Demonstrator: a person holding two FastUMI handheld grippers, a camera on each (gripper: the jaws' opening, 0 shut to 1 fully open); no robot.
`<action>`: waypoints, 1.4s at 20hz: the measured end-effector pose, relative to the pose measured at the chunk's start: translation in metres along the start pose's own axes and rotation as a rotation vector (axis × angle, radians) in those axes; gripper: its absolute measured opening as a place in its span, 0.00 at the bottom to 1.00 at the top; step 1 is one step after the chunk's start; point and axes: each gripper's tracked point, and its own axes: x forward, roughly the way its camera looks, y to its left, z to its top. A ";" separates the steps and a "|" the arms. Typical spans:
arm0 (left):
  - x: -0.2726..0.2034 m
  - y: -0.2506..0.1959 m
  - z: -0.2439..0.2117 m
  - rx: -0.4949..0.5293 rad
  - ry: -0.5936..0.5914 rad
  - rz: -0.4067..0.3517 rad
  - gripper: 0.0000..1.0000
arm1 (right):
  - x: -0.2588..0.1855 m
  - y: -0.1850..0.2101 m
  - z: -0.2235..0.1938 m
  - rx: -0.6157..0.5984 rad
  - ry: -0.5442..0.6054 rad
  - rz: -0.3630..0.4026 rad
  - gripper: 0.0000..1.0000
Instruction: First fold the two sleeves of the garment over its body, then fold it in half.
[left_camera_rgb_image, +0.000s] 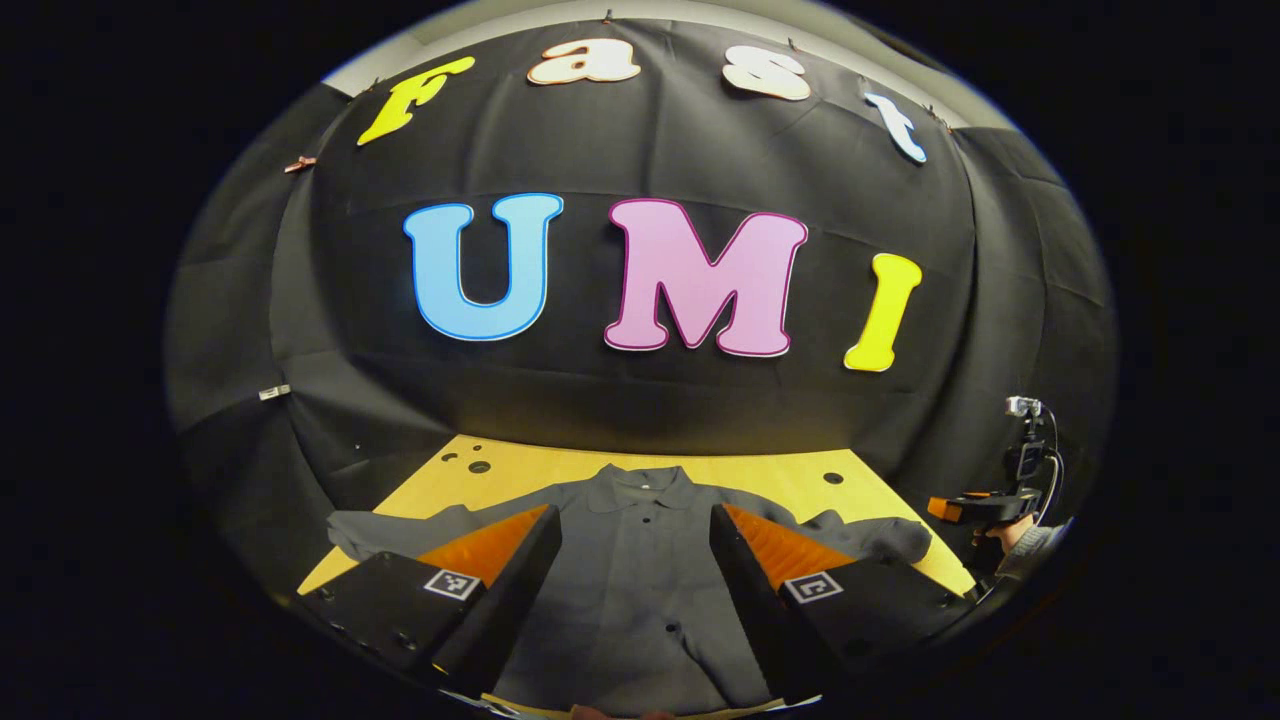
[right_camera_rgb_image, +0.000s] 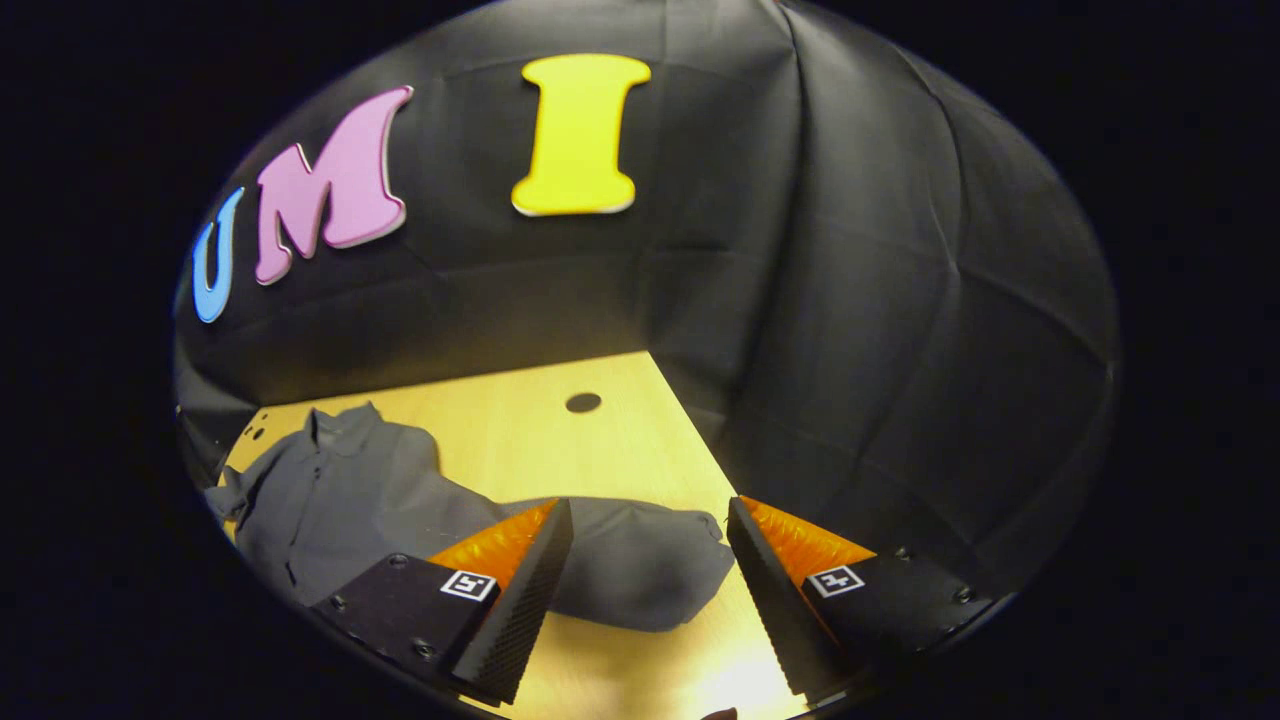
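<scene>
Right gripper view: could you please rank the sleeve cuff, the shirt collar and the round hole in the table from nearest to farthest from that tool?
Measured from the right tool, open above the table:
1. Sleeve cuff, lying between its fingers, toward the right one.
2. Round hole, straight ahead on bare wood.
3. Shirt collar, far off to the left, near the booth wall.

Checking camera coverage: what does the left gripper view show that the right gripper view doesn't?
Left gripper view: the whole shirt from the front, collar up, both sleeves spread, plus the right gripper and a hand at the far right.

Right gripper view: the sleeve end close up, between the open fingers, and the table corner.

Both: shirt flat and unfolded on the table, booth wall behind.
</scene>
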 end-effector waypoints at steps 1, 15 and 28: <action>0.000 -0.002 -0.002 0.006 0.007 0.002 0.94 | 0.011 -0.006 -0.011 -0.005 0.030 -0.009 0.96; -0.005 0.025 -0.013 -0.013 0.064 0.116 0.95 | 0.079 -0.021 -0.079 -0.005 0.200 -0.041 0.94; -0.011 0.056 -0.012 -0.026 0.053 0.115 0.94 | 0.050 0.004 -0.034 0.137 0.080 0.017 0.06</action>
